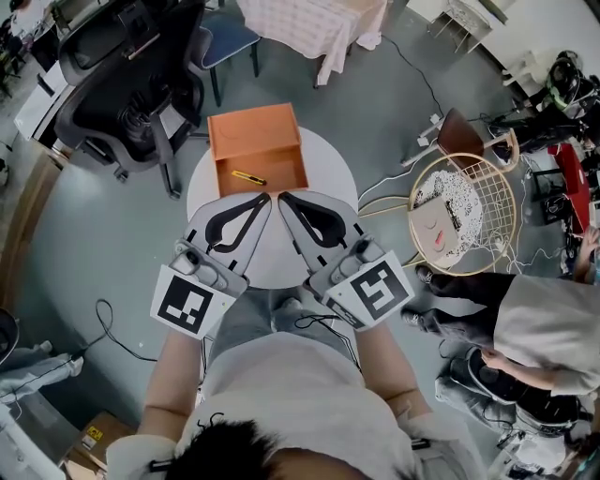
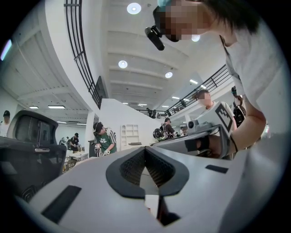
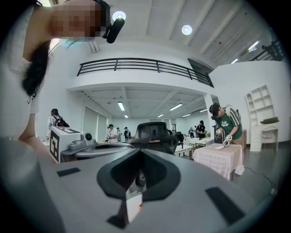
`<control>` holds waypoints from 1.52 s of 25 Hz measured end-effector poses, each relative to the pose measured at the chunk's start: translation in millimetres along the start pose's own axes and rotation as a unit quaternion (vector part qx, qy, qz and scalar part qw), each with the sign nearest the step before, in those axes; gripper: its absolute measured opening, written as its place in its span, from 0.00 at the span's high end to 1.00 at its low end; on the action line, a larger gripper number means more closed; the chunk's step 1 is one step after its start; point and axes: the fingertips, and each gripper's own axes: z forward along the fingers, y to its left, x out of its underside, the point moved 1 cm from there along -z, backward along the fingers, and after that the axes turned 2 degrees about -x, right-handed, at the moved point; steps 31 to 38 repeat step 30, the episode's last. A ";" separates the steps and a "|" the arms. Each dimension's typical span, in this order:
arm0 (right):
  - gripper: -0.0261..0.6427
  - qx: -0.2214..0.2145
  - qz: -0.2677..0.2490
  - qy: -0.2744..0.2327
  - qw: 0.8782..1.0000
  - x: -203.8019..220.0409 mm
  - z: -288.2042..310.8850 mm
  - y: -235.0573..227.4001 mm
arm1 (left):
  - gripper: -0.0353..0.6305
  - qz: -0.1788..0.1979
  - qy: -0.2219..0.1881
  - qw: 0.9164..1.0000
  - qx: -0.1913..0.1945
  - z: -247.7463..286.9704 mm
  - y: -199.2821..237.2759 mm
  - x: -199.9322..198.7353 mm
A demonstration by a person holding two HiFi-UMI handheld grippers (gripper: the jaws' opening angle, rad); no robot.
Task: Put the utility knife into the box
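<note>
An orange open box (image 1: 281,167) stands at the far side of the round white table (image 1: 328,173). The yellow utility knife (image 1: 248,177) lies inside it, near the front left. In the head view my left gripper (image 1: 267,197) and right gripper (image 1: 280,195) rest side by side on the table, tips almost touching each other just short of the box's front edge. Both are shut with nothing between the jaws. The left gripper view shows the left gripper (image 2: 145,148) tilted up at the hall, and the right gripper (image 3: 139,150) does the same in its own view. Neither shows the box or knife.
A black office chair (image 1: 131,84) stands at the far left of the table. A wire basket chair (image 1: 469,211) holding papers is at the right, with a seated person (image 1: 544,328) beyond it. A cloth-covered table (image 1: 314,23) is at the back. Cables trail on the floor.
</note>
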 end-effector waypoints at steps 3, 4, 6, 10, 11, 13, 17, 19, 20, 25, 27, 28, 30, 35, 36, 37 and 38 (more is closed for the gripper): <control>0.95 -0.002 -0.003 -0.004 1.000 -3.3 -1.2 3.1 | 0.93 -0.001 -0.001 1.000 -0.003 -1.8 -1.2 -2.3; 0.95 -0.002 -0.004 -0.005 1.000 -3.9 -1.1 4.2 | 0.93 -0.001 -0.002 1.000 -0.004 -2.9 -1.2 -2.5; 0.95 -0.002 -0.005 -0.007 1.000 -4.8 -0.8 5.5 | 0.93 0.000 -0.002 1.000 -0.004 -4.3 -1.0 -2.5; 0.95 -0.005 -0.006 -0.006 1.000 -4.6 0.2 5.8 | 0.93 0.000 -0.005 1.000 -0.007 -4.1 0.5 -3.5; 0.95 -0.005 -0.005 -0.006 1.000 -4.5 0.5 5.8 | 0.93 -0.001 -0.006 1.000 -0.007 -3.9 1.1 -4.0; 0.95 -0.006 -0.005 -0.006 1.000 -5.0 1.5 5.9 | 0.93 -0.001 -0.005 1.000 -0.008 -4.0 2.3 -4.7; 0.95 -0.006 -0.007 -0.008 1.000 -6.2 4.1 5.5 | 0.93 0.000 -0.004 1.000 -0.010 -4.1 4.8 -4.7; 0.95 -0.007 -0.008 -0.009 1.000 -6.1 5.0 5.2 | 0.93 0.001 -0.005 1.000 -0.012 -4.2 5.7 -4.6; 0.95 -0.008 -0.009 -0.009 1.000 -6.1 5.2 5.3 | 0.93 0.000 -0.005 1.000 -0.013 -4.3 5.9 -4.6; 0.95 -0.012 -0.011 -0.011 1.000 -6.4 4.4 6.2 | 0.93 -0.006 -0.005 1.000 -0.018 -5.1 5.4 -4.9; 0.95 -0.013 -0.011 -0.010 1.000 -6.4 5.1 5.7 | 0.93 -0.008 -0.005 1.000 -0.019 -4.9 6.0 -4.8; 0.95 -0.014 -0.011 -0.010 1.000 -6.1 5.7 5.6 | 0.93 -0.008 -0.004 1.000 -0.020 -4.9 6.5 -4.2; 0.95 -0.015 -0.011 -0.010 1.000 -5.1 7.2 5.5 | 0.93 -0.007 -0.002 1.000 -0.020 -5.0 7.8 -2.7; 0.95 -0.015 -0.011 -0.010 1.000 -5.1 7.2 5.5 | 0.93 -0.007 -0.002 1.000 -0.020 -5.0 7.8 -2.7; 0.95 -0.015 -0.011 -0.010 1.000 -5.1 7.2 5.5 | 0.93 -0.007 -0.002 1.000 -0.020 -5.0 7.8 -2.7; 0.95 -0.015 -0.011 -0.010 1.000 -5.1 7.2 5.5 | 0.93 -0.007 -0.002 1.000 -0.020 -5.0 7.8 -2.7; 0.95 -0.015 -0.011 -0.010 1.000 -5.1 7.2 5.5 | 0.93 -0.007 -0.002 1.000 -0.020 -5.0 7.8 -2.7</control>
